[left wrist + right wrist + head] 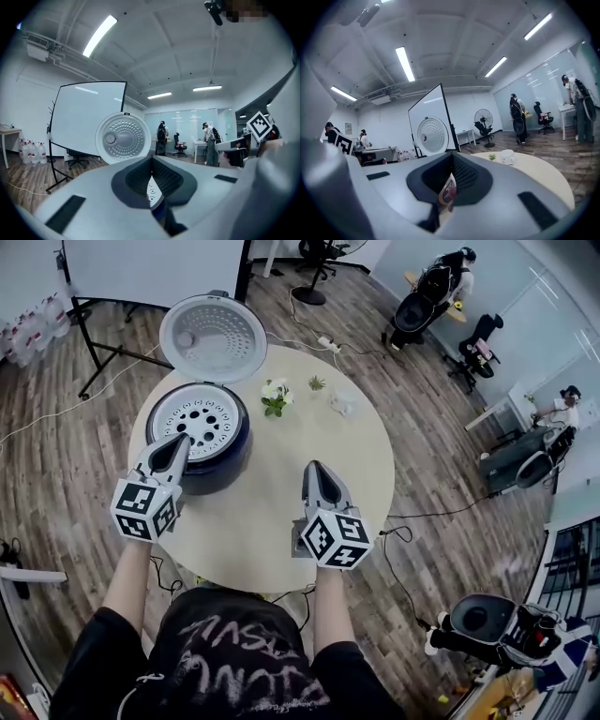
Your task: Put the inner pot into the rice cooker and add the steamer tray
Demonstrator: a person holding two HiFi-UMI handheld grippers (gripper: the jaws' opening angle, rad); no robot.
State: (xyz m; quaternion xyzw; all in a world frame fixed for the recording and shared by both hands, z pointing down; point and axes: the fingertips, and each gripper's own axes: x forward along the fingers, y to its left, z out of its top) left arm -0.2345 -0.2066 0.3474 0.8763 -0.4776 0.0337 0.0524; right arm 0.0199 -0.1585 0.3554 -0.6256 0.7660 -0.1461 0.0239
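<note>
Nearest, the left gripper (pixel 178 441) and the right gripper (pixel 315 469) are held above the table (pixel 272 531), each with its jaws pressed together and nothing gripped between them. Just beyond the left jaws, the cooker (pixel 225 468) is seen on the table, with the steamer tray (pixel 201 420) seated in its top. Its lid (pixel 214 337) is raised behind it. Flowers (pixel 276 397) and a cup (pixel 343 404) are set farther back.

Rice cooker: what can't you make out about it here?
Head view: the steamer tray covers the rice cooker, so the inner pot is hidden.
Head view: the left gripper overlaps the cooker's near rim.
Left gripper view: that gripper's own body hides nearly all the cooker.
</note>
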